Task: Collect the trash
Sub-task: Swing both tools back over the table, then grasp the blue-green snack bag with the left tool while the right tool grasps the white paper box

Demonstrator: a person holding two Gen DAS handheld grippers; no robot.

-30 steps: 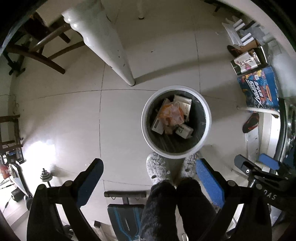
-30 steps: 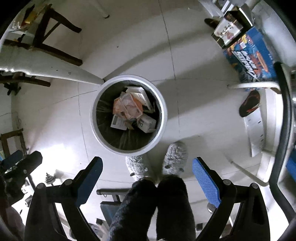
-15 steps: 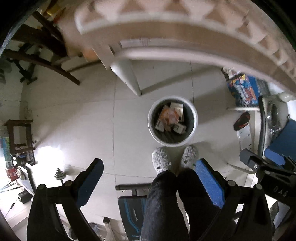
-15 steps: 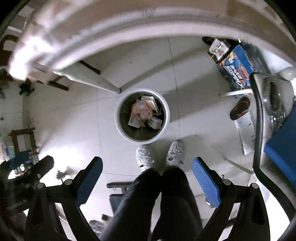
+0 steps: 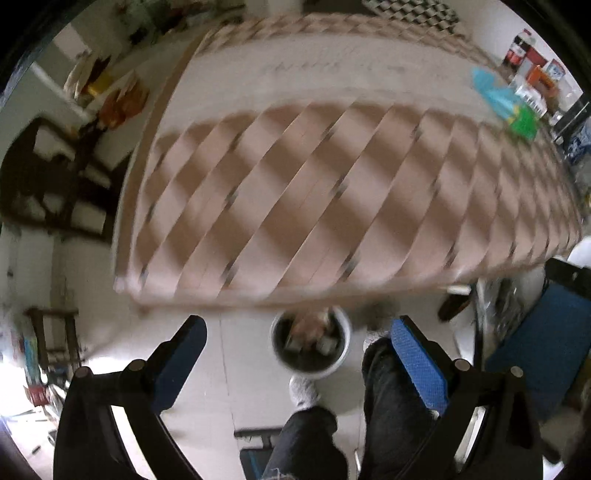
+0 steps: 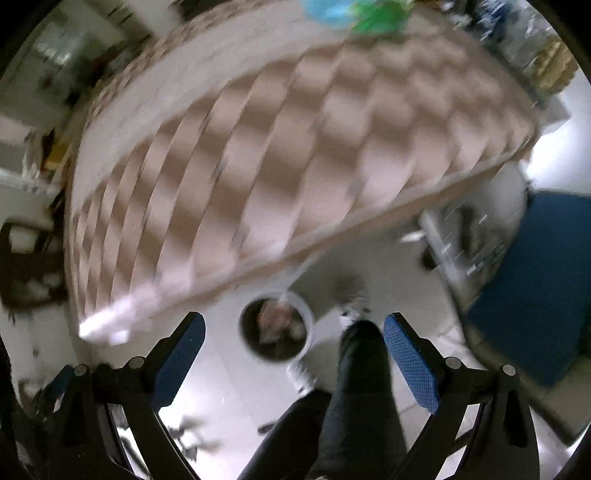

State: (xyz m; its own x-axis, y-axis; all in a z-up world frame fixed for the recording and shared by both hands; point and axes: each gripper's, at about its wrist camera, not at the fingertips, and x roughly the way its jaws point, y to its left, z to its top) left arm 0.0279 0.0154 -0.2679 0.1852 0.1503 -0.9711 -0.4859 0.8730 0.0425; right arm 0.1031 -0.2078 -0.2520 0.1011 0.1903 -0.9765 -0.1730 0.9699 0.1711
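A white-rimmed trash bin (image 5: 311,345) (image 6: 276,325) with cartons and wrappers inside stands on the tiled floor, far below both grippers. My left gripper (image 5: 297,354) is open and holds nothing. My right gripper (image 6: 293,350) is open and empty too. A table with a brown-and-cream checked cloth (image 5: 332,192) (image 6: 280,155) fills the upper part of both views, blurred by motion. Blue and green packets (image 5: 508,101) (image 6: 358,13) lie at its far right side.
A person's dark-trousered legs (image 5: 391,402) (image 6: 358,391) and grey slippers (image 5: 303,391) stand beside the bin. A dark wooden chair (image 5: 55,173) is left of the table. A blue seat (image 5: 543,343) (image 6: 532,280) is at the right. Boxes and bottles (image 5: 532,66) crowd the far right corner.
Both grippers have risen from just above the bin to above table height and tilted forward. The bin has shrunk in view and the tabletop now fills the frames. Both stayed open.
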